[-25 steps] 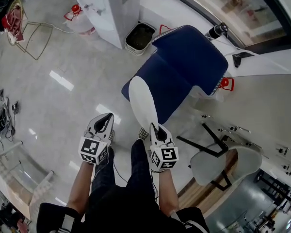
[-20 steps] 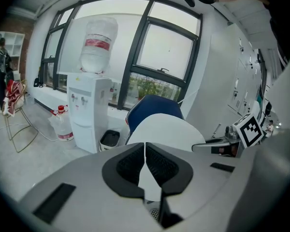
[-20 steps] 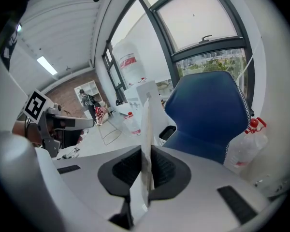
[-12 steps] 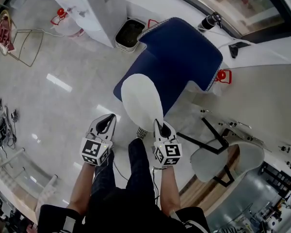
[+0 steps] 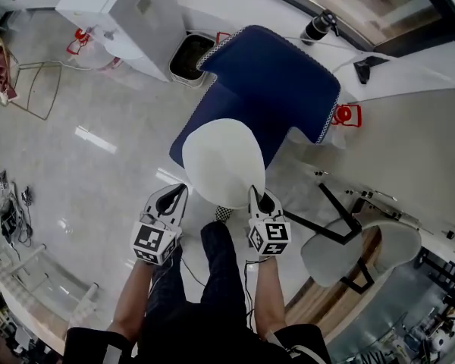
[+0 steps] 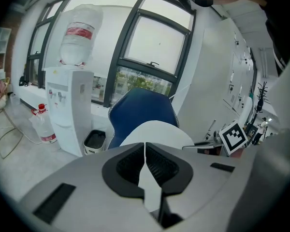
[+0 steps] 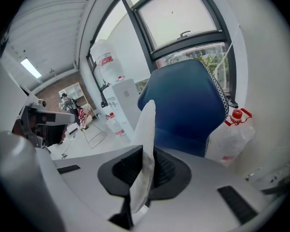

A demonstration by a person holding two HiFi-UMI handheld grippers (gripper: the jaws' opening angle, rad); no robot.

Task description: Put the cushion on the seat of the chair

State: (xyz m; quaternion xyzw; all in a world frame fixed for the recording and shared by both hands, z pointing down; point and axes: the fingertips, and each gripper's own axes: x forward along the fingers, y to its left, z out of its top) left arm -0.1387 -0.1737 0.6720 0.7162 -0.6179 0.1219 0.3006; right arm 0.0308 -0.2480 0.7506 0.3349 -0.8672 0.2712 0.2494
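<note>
Glossy pale floor fills the head view, with a water dispenser at 11 o'clock and a dark bin just beside it. A second, white chair stands at 4 o'clock, well apart from the work.

The blue chair stands at 12 o'clock from the person, with its back on the far side. The white oval cushion hangs in the air between the person and that chair and hides part of the seat's near end from the head view. Whether it touches the seat cannot be told.

Right tool: clamped tight on the cushion's near edge at 5 o'clock of the oval. The right gripper view shows the fabric pinched between the pads and standing up edge-on.

Left tool: jaws together with only a thin slit between them. It sits just beside the cushion's edge at 7 o'clock, and no fabric is plainly caught.

Progress, as judged: the cushion is picked up and brought to the chair. Remaining steps are to carry it over the seat, lay it flat, and let go.
</note>
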